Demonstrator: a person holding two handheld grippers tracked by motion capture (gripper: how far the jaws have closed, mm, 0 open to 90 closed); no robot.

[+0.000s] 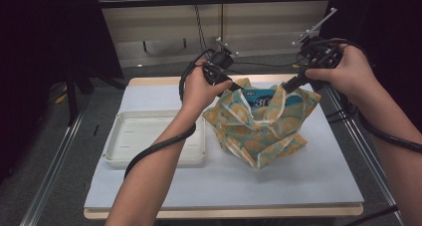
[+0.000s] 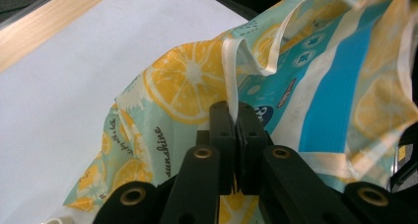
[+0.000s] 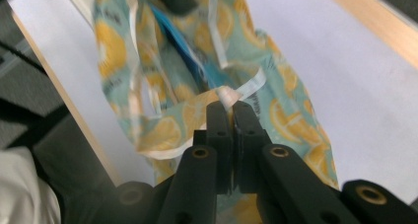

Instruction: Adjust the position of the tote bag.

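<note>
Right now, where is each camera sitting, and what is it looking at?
High view: above the table, looking down at both forearms, left gripper and right gripper.
Left gripper view: rides its gripper, jaws pinching the lemon bag.
Right gripper view: rides its gripper, jaws pinching the bag's rim.
All share the bag.

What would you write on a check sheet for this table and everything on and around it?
Surface: table with a pale blue-white top and wooden edge.
Job's things: lemon-print bag standing open, blue packet inside.
Clutter: empty white tray left of the bag.
Grippers: left gripper shut on the bag's rim; right gripper shut on the opposite rim.
Cables: black cable trailing along the left forearm; another by the right arm.
Surroundings: metal rails beside the table, dark curtains, pale wall behind.
</note>
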